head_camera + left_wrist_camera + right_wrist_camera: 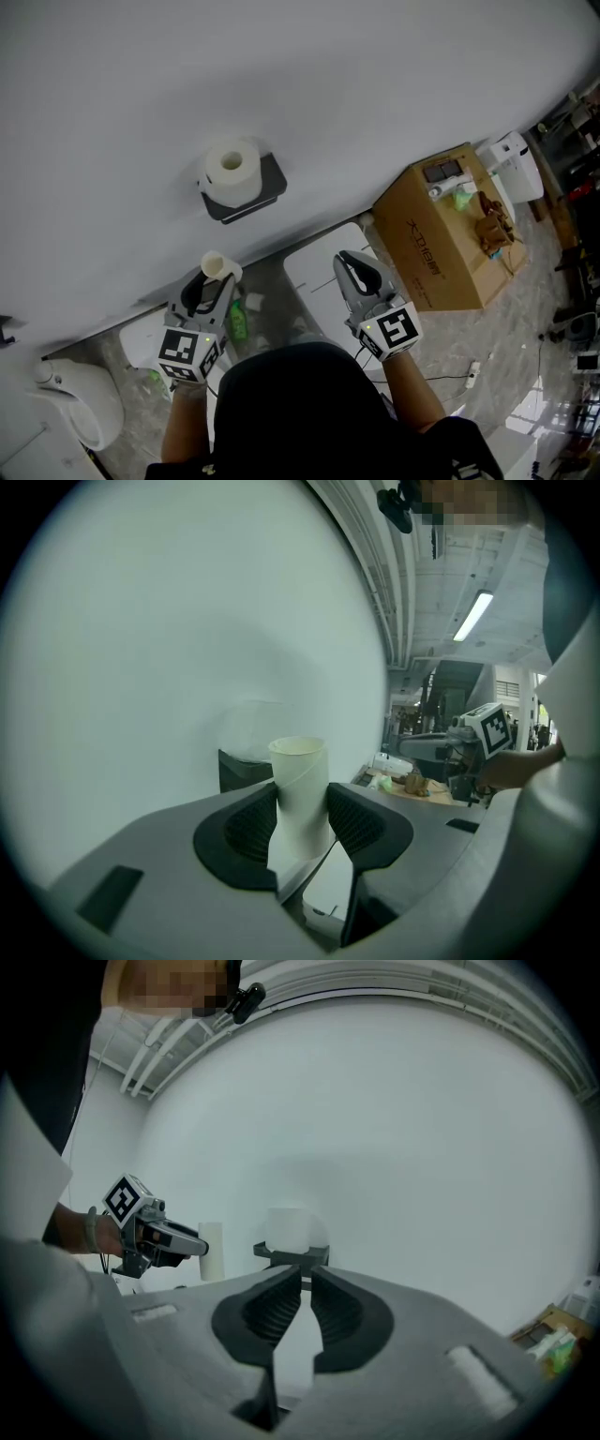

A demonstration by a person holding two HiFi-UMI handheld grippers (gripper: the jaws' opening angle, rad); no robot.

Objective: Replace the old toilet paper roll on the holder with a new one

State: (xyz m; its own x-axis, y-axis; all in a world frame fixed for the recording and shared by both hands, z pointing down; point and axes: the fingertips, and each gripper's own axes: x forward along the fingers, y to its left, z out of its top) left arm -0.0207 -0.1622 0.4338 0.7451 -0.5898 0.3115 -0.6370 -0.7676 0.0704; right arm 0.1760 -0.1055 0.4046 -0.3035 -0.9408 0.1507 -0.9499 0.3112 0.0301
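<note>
Standing upright on the dark holder (pixel 269 181), a full white toilet paper roll (pixel 232 169) covered most of the tray, and only the tray's right edge and near corner showed bare in the head view. The holder was fixed to a plain white wall (pixel 309 75).

In the head view, the bare cardboard tube (pixel 298 761) sat upright between the jaws of the left claw (pixel 216 278), under the holder, a little to its left and well apart from it. The tube's open top end rose above the jaws. The left gripper view showed both ribbed pads (pixel 246 829) pressed against the tube's sides, so the left claw was pinching the tube.

The right claw (pixel 302 1277) hung to the right of the left one, near it but not touching. It pointed toward the wall, with the holder and roll straight ahead of it. Its jaws were pressed together with only a thin slit between the pads, and nothing was caught in them. Each claw carried 1 marker cube (pixel 394 330).

On the floor (pixel 487 347) by the wall, a brown cardboard box (pixel 436 239) stood to the right. A green bottle-like item (pixel 238 322) lay near the left claw. A white rounded fixture (pixel 82 401) sat at the lower left of the head view.
</note>
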